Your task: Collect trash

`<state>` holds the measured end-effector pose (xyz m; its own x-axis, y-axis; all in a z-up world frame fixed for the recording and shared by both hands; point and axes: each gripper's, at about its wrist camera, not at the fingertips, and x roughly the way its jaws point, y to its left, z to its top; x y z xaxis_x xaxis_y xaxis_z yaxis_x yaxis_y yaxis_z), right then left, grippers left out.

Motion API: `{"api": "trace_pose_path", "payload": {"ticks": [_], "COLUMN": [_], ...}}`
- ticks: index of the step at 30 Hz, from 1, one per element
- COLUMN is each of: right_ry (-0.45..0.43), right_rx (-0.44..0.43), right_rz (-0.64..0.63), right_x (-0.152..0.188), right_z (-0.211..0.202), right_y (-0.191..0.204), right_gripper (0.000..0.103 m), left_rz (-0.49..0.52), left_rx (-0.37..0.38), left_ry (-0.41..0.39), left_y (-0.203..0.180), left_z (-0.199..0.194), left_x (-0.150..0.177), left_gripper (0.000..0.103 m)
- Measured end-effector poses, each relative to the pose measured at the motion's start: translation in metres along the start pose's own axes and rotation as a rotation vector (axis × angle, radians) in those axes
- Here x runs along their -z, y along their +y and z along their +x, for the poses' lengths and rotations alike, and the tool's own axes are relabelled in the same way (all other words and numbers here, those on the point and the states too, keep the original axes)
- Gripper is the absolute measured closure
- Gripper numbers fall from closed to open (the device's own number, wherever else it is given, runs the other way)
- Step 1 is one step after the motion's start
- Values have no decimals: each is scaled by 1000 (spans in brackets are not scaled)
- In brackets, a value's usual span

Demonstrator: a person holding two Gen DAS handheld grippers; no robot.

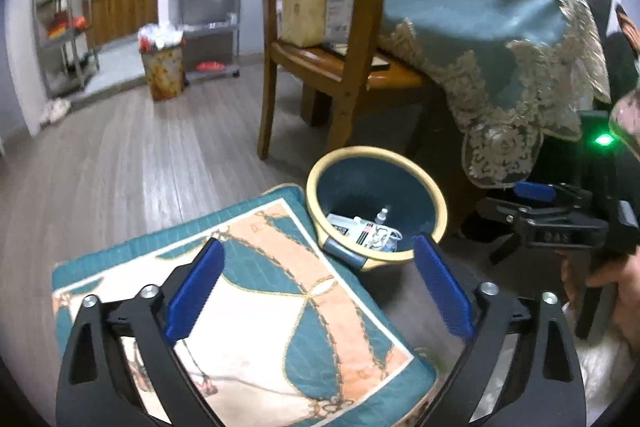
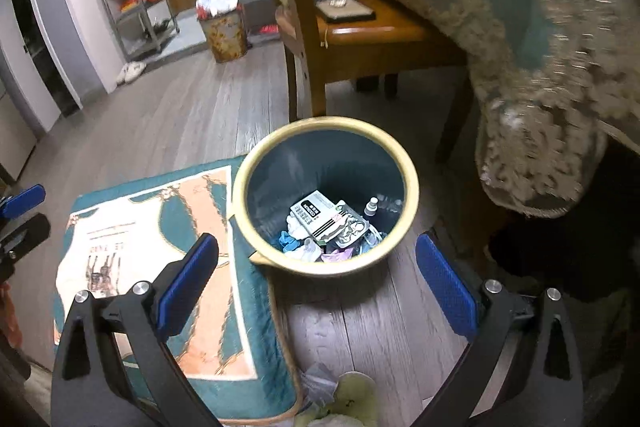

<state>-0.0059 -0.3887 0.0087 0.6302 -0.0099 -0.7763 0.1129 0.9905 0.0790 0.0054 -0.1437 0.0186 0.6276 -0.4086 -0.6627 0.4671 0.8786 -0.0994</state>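
i have both tongs released. my left gripper [image 1: 318, 285] stands with its blue pads spread wide and nothing between them, above the teal and peach patterned cushion [image 1: 248, 311] and the near rim of the round blue waste bin with a cream rim [image 1: 434, 203]. my right gripper [image 2: 316, 285] is just as wide and bare, looking down on the same bin [image 2: 240, 203].

the trash sits at the bottom of the bin: a white printed carton [image 2: 316, 213], a small clear bottle [image 2: 371, 206], a blister pack, blue and purple scraps. crumpled pale yellow wrappers [image 2: 352, 399] lie on the grey wood-plank floor [image 2: 168, 115] at the lower edge of the right view, outside the bin.

edges: the cushion's corner touches the bin's left side. right of the bin hangs the lace-trimmed teal tablecloth [image 1: 480, 11], its fringe near the rim but apart from it. behind the bin stands the brown wooden chair [image 1: 332, 39], its legs just beyond the far rim. in the left view my right gripper shows at the right edge, held in a hand [image 1: 616, 291].

open floor runs left and back toward the metal shelf racks and a patterned basket [image 1: 164, 75].
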Motion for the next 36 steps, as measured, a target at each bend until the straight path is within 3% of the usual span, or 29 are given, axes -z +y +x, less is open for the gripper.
{"api": "trace_pose_path", "payload": {"ticks": [6, 9, 13, 21, 26, 36], "right_ry": [-136, -197, -204, -136, -120, -118], "right_rx": [88, 165, 222, 129, 125, 128], "right_rz": [21, 51, 45, 8, 4, 5], "right_x": [18, 23, 26, 28, 26, 26], "right_z": [-46, -60, -62, -50, -45, -44], "right_y": [2, -1, 2, 19, 22, 23], "right_gripper": [6, 6, 6, 6, 6, 6], "left_rz": [25, 54, 100, 95, 24, -7], "left_rx": [-1, -50, -103, -164, -161, -167], "left_ry": [-3, -18, -27, -14, 0, 1], "left_y": [-28, -38, -51, -46, -32, -27], "left_z": [-17, -22, -22, -14, -9, -8], "left_x": [11, 11, 10, 12, 7, 5], "left_gripper": [5, 5, 5, 5, 5, 5]}}
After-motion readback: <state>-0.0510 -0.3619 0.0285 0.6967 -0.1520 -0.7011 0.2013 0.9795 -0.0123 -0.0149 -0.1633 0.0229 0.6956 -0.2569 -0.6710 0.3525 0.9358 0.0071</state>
